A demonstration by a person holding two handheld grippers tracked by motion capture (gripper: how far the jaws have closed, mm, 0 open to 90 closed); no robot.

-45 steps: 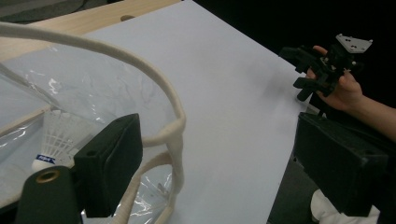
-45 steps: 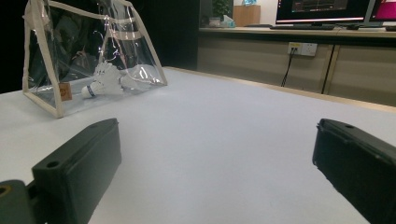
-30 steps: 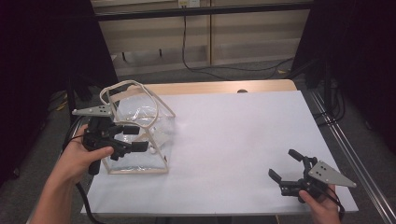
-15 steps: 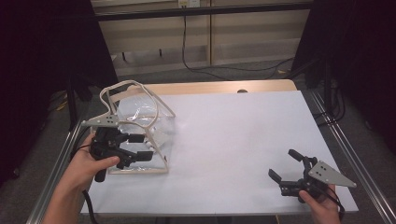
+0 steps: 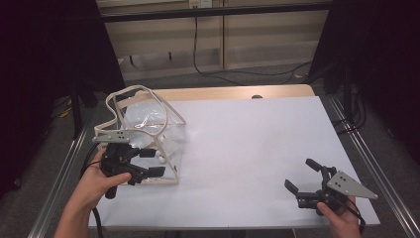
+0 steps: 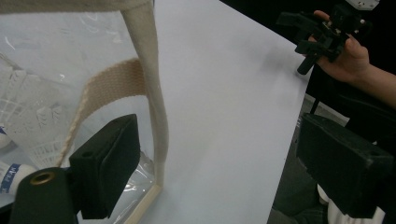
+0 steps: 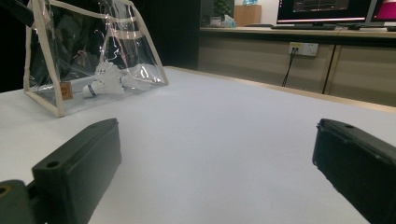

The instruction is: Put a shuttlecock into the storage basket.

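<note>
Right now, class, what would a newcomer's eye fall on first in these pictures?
First, the clear bag with cream trim, standing at the white table's left edge, a shuttlecock inside it. Next, the left gripper, open at the bag's near corner, and the right gripper, open near the table's front right corner.

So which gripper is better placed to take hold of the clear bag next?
Left. The left gripper is open right at the clear bag, beside its cream edge strip. The right gripper, also open, sits across the table.
</note>
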